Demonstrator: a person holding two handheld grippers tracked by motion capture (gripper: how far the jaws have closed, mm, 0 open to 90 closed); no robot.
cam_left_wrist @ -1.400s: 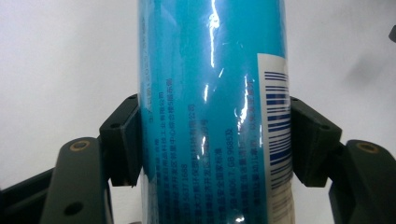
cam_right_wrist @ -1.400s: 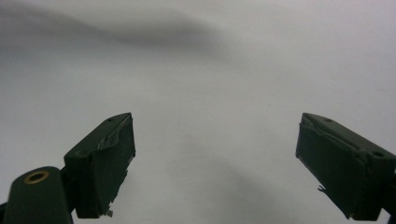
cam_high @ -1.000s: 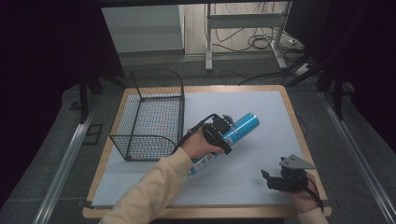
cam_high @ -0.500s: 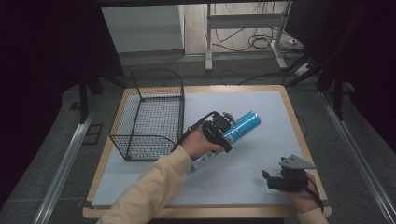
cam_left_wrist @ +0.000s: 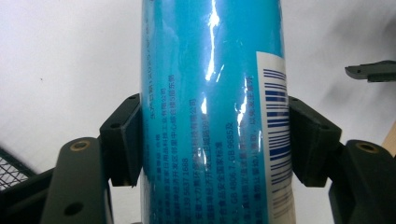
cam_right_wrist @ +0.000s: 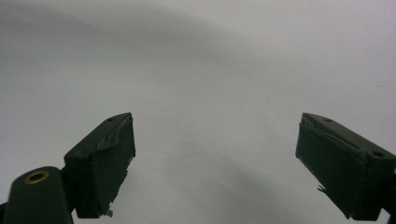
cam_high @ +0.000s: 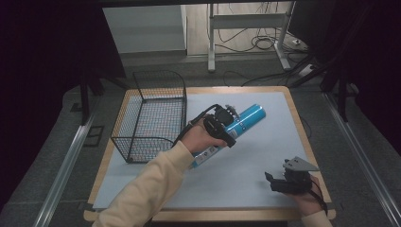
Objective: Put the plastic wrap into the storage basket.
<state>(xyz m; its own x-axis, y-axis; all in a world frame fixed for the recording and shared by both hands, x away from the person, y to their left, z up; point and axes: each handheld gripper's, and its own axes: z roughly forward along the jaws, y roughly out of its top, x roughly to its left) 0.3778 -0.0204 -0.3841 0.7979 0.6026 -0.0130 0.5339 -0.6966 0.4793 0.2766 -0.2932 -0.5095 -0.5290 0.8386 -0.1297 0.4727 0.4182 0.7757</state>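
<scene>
Gripping a blue can [cam_left_wrist: 212,116]: left hand-held gripper [cam_left_wrist: 212,140], beside wire basket [cam_high: 156,116].

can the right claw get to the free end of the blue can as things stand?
Probably yes. The right claw is open and holds nothing, and bare white mat lies between it and the blue can. The left claw grips only the can's middle.

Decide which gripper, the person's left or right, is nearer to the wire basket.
Left. The left gripper, shut on the blue can, is just right of the wire basket; the right gripper sits open at the table's near right corner.
</scene>
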